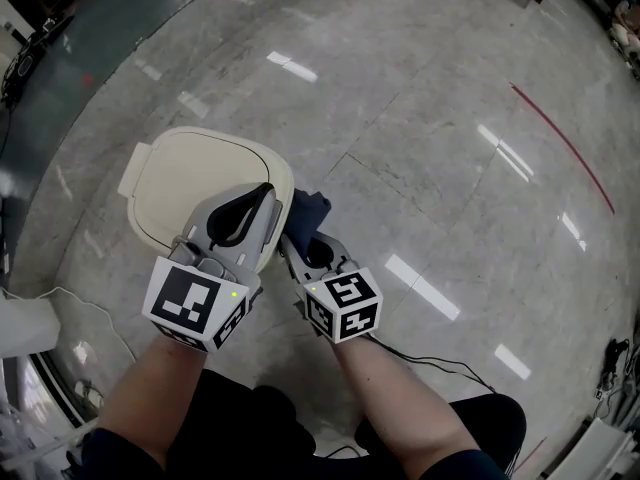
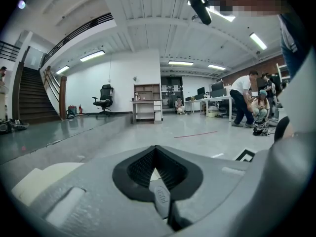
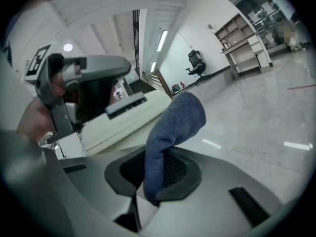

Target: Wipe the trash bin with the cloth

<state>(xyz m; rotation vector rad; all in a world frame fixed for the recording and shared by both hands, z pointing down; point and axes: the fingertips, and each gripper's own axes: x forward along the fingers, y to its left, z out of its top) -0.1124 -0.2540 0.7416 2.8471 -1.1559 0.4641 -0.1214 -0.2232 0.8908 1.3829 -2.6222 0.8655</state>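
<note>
A cream trash bin [image 1: 195,183] with its lid closed stands on the floor right in front of me. My left gripper [image 1: 264,190] hovers over the lid's right edge, shut with nothing in it; in the left gripper view its tips [image 2: 156,149] meet above the bin [image 2: 42,179]. My right gripper [image 1: 298,236] sits just right of the bin, shut on a dark blue cloth [image 1: 308,208]. In the right gripper view the cloth [image 3: 175,120] stands up out of the jaws and flops to the right, beside the bin lid [image 3: 126,122]. The left gripper [image 3: 81,75] shows beyond it.
Polished stone floor all round, with a red line [image 1: 565,143] at the far right. A black cable [image 1: 430,356] trails by my right arm and a white object [image 1: 25,323] lies at the left. Far off are people [image 2: 244,100], a desk shelf [image 2: 147,102], an office chair [image 2: 104,98] and stairs [image 2: 29,95].
</note>
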